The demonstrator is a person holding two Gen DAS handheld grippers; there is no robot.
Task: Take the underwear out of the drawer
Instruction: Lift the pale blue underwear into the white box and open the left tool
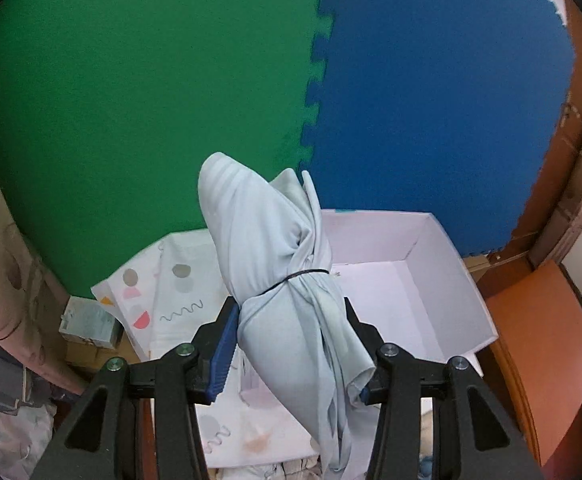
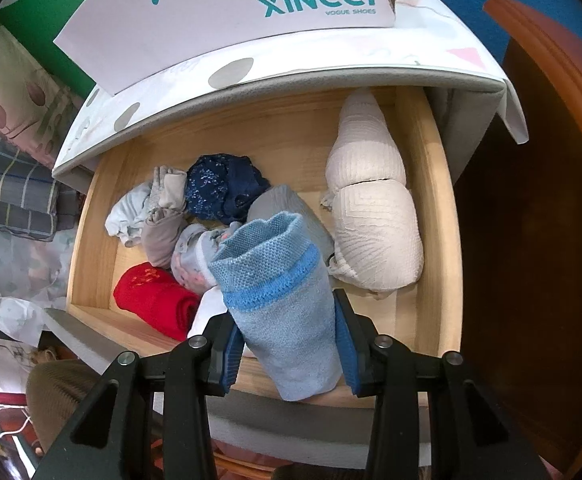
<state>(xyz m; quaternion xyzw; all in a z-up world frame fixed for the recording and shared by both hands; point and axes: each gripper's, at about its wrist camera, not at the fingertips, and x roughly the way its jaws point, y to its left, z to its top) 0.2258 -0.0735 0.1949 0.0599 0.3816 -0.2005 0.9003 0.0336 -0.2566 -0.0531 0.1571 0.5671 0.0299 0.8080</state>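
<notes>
My left gripper (image 1: pixel 291 316) is shut on a pale grey rolled underwear (image 1: pixel 275 248) tied with a black band, held up above the white cardboard box (image 1: pixel 443 292). My right gripper (image 2: pixel 287 320) is shut on a light blue knitted roll (image 2: pixel 283 300) with a brighter blue stripe, held above the open wooden drawer (image 2: pixel 431 184). In the drawer lie a red roll (image 2: pixel 155 300), a navy lace piece (image 2: pixel 223 188), grey and pale bundles (image 2: pixel 159 216), and a cream ribbed roll (image 2: pixel 375 216).
A white box lid marked XINCCI (image 2: pixel 227 12) rests on the patterned cabinet top (image 2: pixel 331 76). Green (image 1: pixel 151 100) and blue foam mats (image 1: pixel 431 92) stand behind. An orange-brown wooden piece (image 1: pixel 539 340) is on the right. Folded checked fabric (image 2: pixel 11 192) lies to the left.
</notes>
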